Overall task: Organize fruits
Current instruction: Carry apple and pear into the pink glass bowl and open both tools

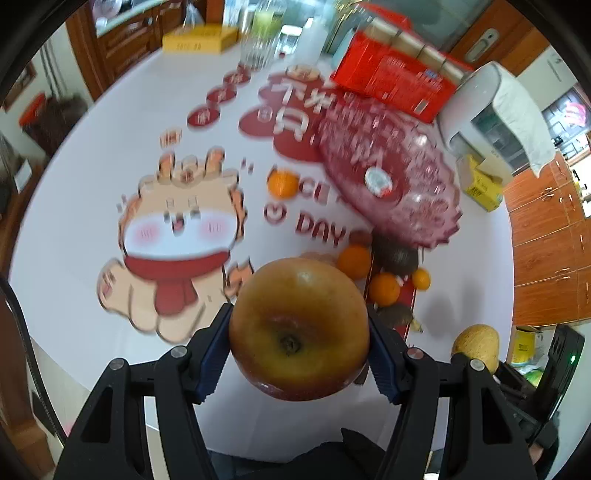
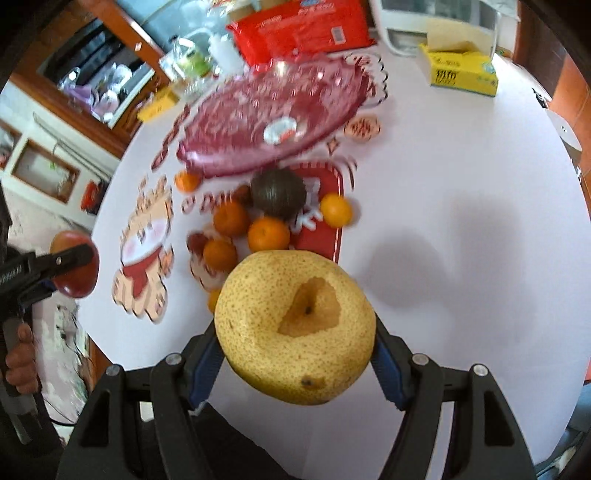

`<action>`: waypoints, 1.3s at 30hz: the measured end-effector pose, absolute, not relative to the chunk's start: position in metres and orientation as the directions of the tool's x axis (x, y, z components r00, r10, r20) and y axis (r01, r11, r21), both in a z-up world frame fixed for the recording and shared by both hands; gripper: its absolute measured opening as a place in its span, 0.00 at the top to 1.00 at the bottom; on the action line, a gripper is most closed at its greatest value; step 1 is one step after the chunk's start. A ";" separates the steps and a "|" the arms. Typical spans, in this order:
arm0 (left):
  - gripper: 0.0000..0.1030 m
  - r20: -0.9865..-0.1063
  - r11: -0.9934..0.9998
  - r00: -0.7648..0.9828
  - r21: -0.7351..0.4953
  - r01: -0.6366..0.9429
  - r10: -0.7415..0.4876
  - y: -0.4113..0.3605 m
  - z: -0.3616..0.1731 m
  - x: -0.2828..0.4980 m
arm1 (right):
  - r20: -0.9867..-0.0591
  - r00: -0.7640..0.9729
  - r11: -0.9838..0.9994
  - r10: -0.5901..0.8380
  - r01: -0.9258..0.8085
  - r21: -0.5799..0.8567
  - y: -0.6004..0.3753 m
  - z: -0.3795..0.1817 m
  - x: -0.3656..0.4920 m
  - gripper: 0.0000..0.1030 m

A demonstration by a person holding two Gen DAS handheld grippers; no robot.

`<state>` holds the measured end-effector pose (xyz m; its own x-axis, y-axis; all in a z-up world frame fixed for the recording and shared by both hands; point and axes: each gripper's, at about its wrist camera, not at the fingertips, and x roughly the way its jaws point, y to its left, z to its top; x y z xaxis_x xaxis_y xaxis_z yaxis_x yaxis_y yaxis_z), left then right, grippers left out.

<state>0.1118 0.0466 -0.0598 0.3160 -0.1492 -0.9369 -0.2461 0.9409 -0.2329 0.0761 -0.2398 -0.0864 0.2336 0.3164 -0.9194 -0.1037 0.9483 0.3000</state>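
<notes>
Fruits: two are held, rest lie on the round white table (image 2: 461,240). Left gripper (image 1: 299,347) is clamped on a red-yellow apple (image 1: 299,328), blue pads (image 1: 212,354) pressing both sides, stem end facing the cam. Right gripper (image 2: 295,347) grips a yellow speckled pear (image 2: 295,325) the same way, pads (image 2: 205,369) tight on its flanks, w/ the calyx end toward the cam.

From the left wrist view, ahead of the fingertips & a bit to the right: a cluster of small oranges (image 1: 384,290) w/ a dark round fruit (image 1: 395,253) touching them. One lone orange (image 1: 282,184) sits further ahead, apart from the cluster. Beyond the cluster is the purple glass fruit bowl (image 1: 391,177), blurred, nothing visible inside but a sticker at its centre. The pear shows at the right edge of this view, beside the right finger.

From the right wrist view, just past the fingertips: oranges (image 2: 267,234) bunched together, dark fruit (image 2: 277,195) behind them, bowl (image 2: 277,125) beyond that. Far left of the fingers the apple (image 2: 75,264) shows in the other gripper (image 2: 62,262), a hand (image 2: 22,362) on its handle.

Far side of the table: red package (image 2: 303,29), yellow box (image 2: 461,72), white appliance (image 1: 484,110). Tablecloth has a cartoon print (image 1: 177,236) to the left of the left fingers.
</notes>
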 end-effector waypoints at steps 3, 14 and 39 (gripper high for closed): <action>0.37 -0.925 0.954 0.364 -0.204 -0.219 -0.114 0.046 -0.036 0.125 | -0.905 0.271 0.945 0.327 -0.096 0.312 -0.240 -0.068 0.092 0.31; 0.37 -0.893 0.976 0.444 -0.157 -0.152 -0.074 0.042 0.005 0.186 | -0.859 0.371 0.935 0.352 -0.106 0.338 -0.227 -0.024 0.159 0.30; 0.37 -0.967 0.991 0.223 -0.131 -0.009 -0.126 -0.021 -0.120 0.308 | -0.959 0.183 0.963 0.216 -0.202 0.178 -0.169 -0.121 0.263 0.30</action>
<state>0.3077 -0.0212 -0.1195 0.2234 -0.1258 -0.9666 -0.0088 0.9913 -0.1311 0.2633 -0.1688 -0.1208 0.1831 0.2158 -0.9591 -0.2019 0.9631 0.1782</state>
